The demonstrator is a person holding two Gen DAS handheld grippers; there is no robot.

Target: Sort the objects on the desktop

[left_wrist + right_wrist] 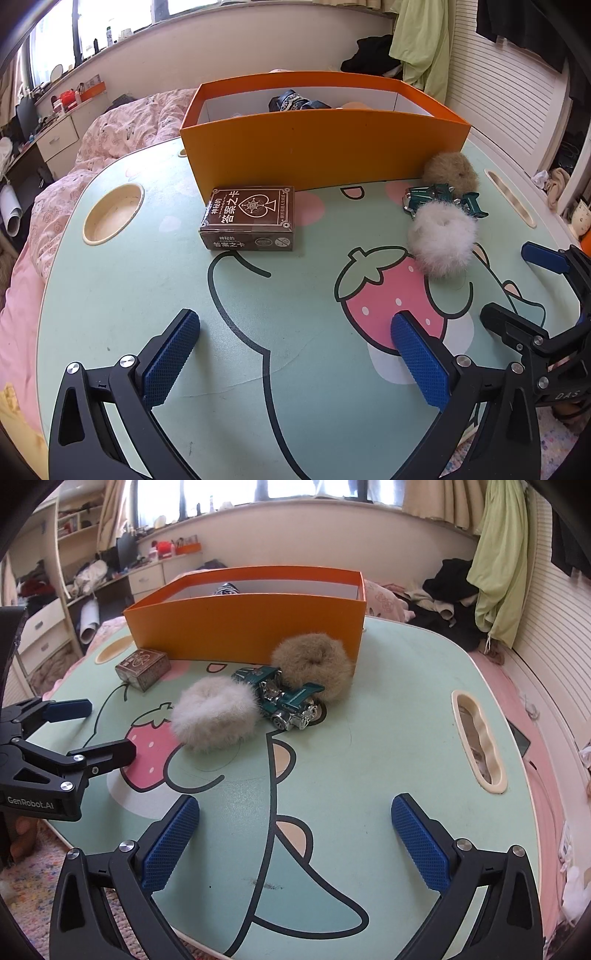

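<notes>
Nearest the camera, the left hand-held gripper point(295, 332) and the right hand-held gripper point(295, 812) both stand wide and empty above the pale green cartoon-printed table point(258, 369). The sorting seems barely begun: the brown card box point(251, 218), white fluffy hair ring point(216, 714), tan fluffy hair ring point(314, 664) and teal toy car point(288, 699) lie outside the orange cardboard box point(243, 627). Its contents are mostly hidden; only a dark patterned item point(295, 101) shows.

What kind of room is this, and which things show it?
Most likely a bedroom: a lap table stands on a bed with a pink floral quilt, clothes hang nearby, and a desk with drawers sits under the window.
</notes>
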